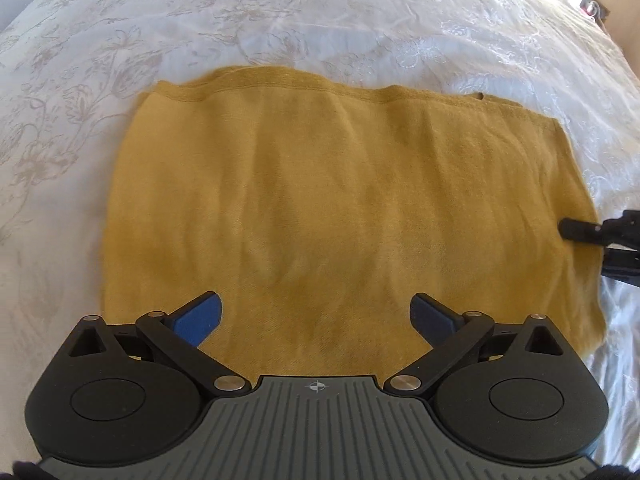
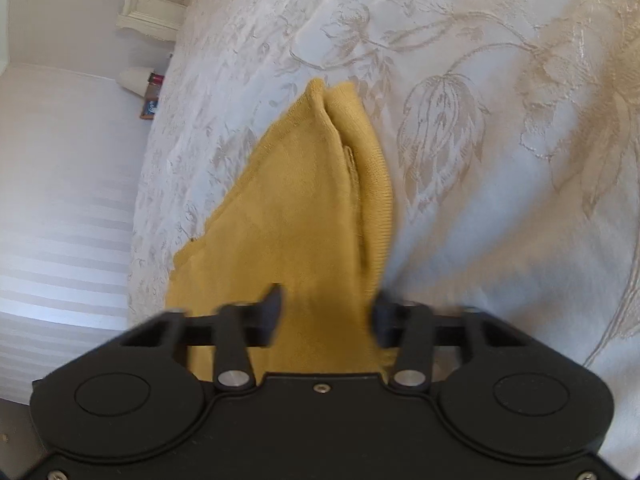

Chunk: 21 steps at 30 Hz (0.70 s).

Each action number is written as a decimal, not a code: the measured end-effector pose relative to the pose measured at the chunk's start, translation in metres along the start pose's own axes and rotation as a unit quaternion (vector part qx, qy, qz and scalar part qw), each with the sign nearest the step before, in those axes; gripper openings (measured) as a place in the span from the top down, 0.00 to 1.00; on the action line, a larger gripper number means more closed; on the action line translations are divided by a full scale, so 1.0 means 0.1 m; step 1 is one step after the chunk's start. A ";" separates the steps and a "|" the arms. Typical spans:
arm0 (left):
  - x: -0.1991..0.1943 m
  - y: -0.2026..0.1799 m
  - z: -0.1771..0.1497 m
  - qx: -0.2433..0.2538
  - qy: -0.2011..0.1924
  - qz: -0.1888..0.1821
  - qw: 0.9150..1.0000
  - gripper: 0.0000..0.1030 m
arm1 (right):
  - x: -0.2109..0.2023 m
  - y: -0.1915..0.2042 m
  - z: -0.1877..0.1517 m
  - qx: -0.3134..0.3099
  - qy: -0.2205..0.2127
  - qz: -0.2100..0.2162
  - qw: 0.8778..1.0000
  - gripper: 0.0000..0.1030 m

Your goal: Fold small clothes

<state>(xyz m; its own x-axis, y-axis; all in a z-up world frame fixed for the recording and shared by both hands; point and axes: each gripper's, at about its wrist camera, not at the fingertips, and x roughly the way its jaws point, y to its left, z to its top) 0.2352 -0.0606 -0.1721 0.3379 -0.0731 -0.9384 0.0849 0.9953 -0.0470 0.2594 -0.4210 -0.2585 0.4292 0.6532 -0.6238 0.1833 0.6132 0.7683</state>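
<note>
the left gripper [image 1: 316, 316] has its blue-padded fingers [image 1: 200, 320] spread wide, holding nothing, over the near edge of the mustard-yellow knit garment [image 1: 320, 208]. it lies flat on the white floral-embroidered bedspread [image 1: 280, 20]. at 3 o'clock, the right gripper [image 2: 326, 312] stands partly open with cloth between its fingers; whether it grips, i cannot tell.

bright daylight (top-right glare) | fisheye-bent edges | right view motion-blurred

Left black two-finger gripper with blue pads [image 1: 316, 316]: fingers spread wide apart, held low and level, gripping nothing. Right black two-finger gripper [image 2: 326, 312]: fingers [image 2: 274, 300] partly parted, blurred, with cloth lying between them; grip uncertain.
</note>
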 end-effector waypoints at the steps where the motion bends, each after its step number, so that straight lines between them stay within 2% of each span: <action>1: -0.05 0.07 -0.02 0.000 -0.003 0.002 1.000 0.01 | 0.00 0.05 -0.03 -0.014 -0.005 -0.008 1.000 0.72; 5: -0.21 0.29 -0.08 0.009 -0.014 0.006 1.000 0.01 | -0.07 0.36 -0.10 -0.058 -0.032 -0.052 0.996 0.75; 9: -0.32 0.54 -0.06 0.017 -0.025 -0.001 1.000 0.01 | -0.15 0.78 -0.16 -0.084 -0.051 -0.074 0.992 0.76; 15: -0.38 0.95 0.01 0.015 -0.034 -0.029 0.999 0.01 | -0.03 1.54 -0.30 -0.128 -0.051 -0.072 0.988 0.76; 21: -0.39 1.31 0.03 0.012 -0.042 -0.044 0.998 0.01 | 0.47 2.13 -0.52 -0.148 -0.033 -0.054 0.987 0.77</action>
<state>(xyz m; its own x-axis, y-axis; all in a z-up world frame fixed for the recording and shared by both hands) 0.2362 0.0729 -0.1404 0.4048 -0.1666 -0.8991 0.1402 0.9830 -0.1190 0.2723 -0.2364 -0.1323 0.4790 0.5527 -0.6820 -0.0309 0.7870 0.6161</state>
